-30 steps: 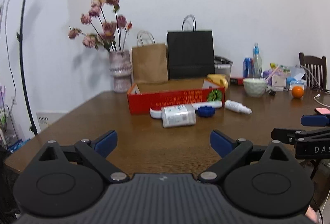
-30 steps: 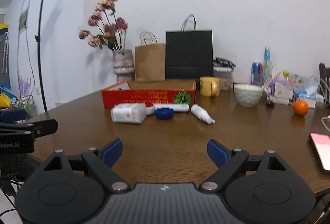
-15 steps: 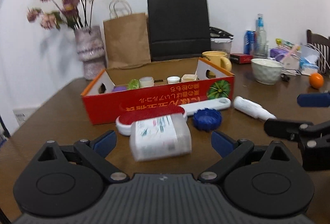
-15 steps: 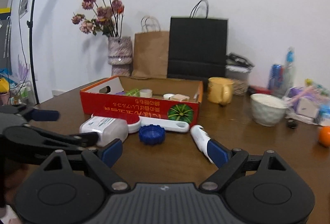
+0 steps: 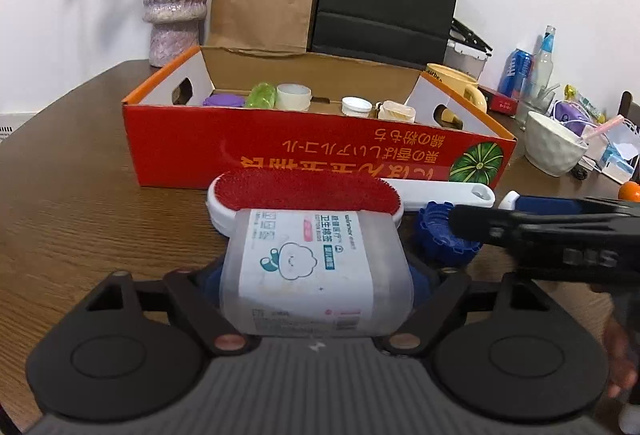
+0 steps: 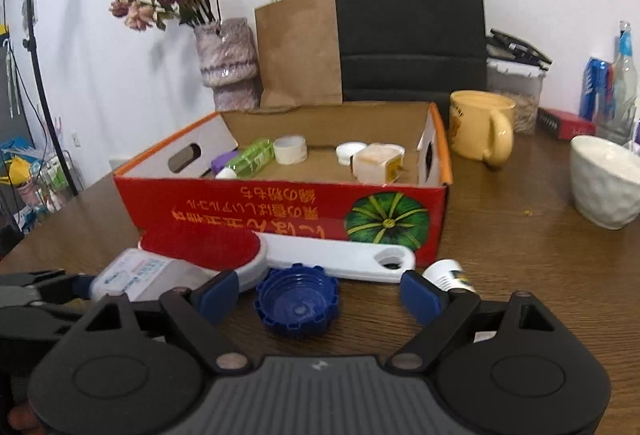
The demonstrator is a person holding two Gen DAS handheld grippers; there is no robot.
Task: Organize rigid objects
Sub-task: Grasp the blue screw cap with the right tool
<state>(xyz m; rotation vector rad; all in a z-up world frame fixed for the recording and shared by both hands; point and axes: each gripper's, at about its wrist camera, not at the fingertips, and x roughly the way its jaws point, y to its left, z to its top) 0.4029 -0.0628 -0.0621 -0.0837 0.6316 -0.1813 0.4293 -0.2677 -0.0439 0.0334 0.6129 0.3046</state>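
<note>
The cotton-swab tub (image 5: pixel 316 267) lies on its side on the counter (image 5: pixel 80 227), toward the near edge, label up, its far end against the lint brush (image 5: pixel 304 191). It sits between the blue fingers (image 5: pixel 422 277) of the left hand-held gripper (image 5: pixel 316 279), whose jaws have just been closing around it; they hug both flanks of the tub, but whether the pads actually press cannot be told, since the tub hides them. The brush has a red pad and a white handle, and lies along the front wall of the red box (image 5: pixel 320 151). Right of the tub a blue cap (image 6: pixel 298 305) rests open side up on the counter, between the widely spread fingers of the right hand-held gripper (image 6: pixel 320 293), which touch nothing. Just beyond the right finger (image 6: pixel 420 297) lies a small white bottle (image 6: pixel 448 273). Inside the box are a green bottle (image 6: pixel 252 157), a purple lid (image 5: pixel 223 101), white caps and a small square tub (image 6: pixel 378 163). Behind the box stand a vase (image 6: pixel 228 63), a brown bag (image 6: pixel 298 47) and a black bag (image 6: pixel 410 23). Toward the right edge are a yellow mug (image 6: pixel 480 125) and a white bowl (image 6: pixel 604 181)
</note>
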